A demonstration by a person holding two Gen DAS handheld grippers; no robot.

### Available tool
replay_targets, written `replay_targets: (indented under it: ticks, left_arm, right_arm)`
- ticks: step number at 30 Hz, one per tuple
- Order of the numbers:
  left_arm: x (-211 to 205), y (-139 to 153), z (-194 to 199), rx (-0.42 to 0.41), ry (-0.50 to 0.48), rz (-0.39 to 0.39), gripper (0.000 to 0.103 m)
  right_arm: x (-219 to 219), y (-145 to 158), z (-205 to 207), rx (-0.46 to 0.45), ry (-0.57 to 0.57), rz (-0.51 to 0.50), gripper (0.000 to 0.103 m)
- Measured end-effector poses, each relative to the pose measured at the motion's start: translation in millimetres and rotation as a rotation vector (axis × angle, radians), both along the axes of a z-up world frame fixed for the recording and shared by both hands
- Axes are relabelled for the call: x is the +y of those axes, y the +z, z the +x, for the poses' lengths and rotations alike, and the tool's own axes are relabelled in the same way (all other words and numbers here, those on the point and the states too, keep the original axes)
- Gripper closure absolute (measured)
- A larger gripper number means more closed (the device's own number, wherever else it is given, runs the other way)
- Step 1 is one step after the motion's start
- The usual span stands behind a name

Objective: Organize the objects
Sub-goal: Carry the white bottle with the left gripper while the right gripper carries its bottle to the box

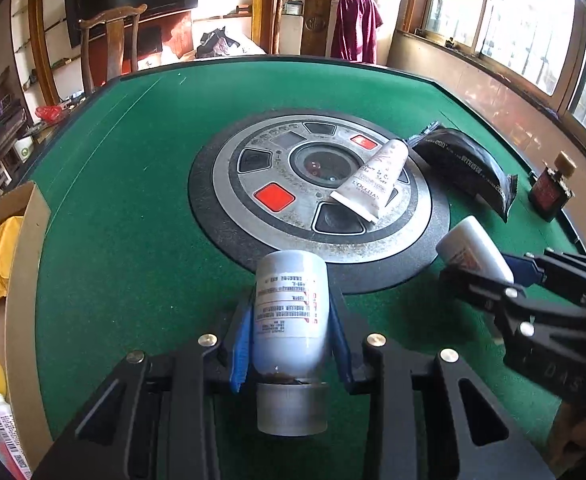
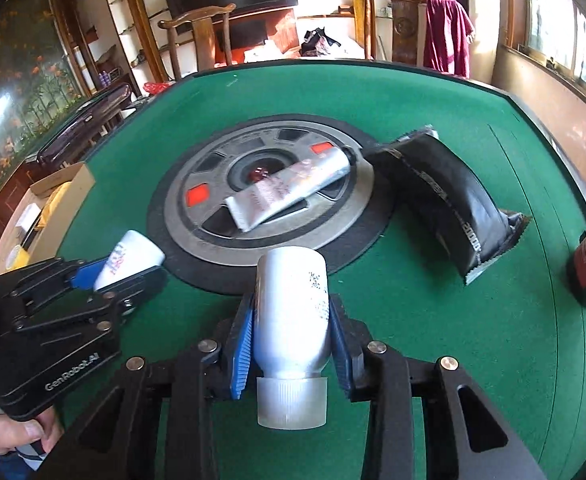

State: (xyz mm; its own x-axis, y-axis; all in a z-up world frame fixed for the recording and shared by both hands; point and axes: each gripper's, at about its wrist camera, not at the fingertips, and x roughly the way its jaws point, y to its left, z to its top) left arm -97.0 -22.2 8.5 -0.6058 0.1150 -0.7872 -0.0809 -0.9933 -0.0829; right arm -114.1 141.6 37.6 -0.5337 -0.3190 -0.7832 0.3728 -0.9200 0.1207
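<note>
A: What have the left fingers [image 1: 289, 328] got?

B: They're clamped on a white bottle [image 1: 291, 304] with red and grey print too small to read, cap toward the camera. The right fingers [image 2: 289, 336] pinch a plainer white bottle [image 2: 293, 312], its print blurred.

A: And beyond the fingertips?

B: A white tube [image 1: 373, 182] reading "L'OCCITANE" lies on the round hub [image 1: 229, 184] of the green table [image 1: 133, 200]; a black pouch [image 1: 469, 170] lies right of it. Only the right view shows "GenRobot.AI" on the other gripper.
</note>
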Motion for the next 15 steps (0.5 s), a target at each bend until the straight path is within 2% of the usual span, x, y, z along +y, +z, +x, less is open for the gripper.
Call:
replay_targets:
  ticks: [4,15]
  left_arm:
    - [-5.9,2.2,3.4,0.014,0.015,0.026,0.070]
    - [-0.5,12.2,12.2,0.075,0.022,-0.022,0.070]
  right_arm:
    - [-7.3,0.0,7.0,0.021,0.035,0.006,0.066]
    - [-9.9,1.6,8.5,0.038,0.065,-0.003,0.066]
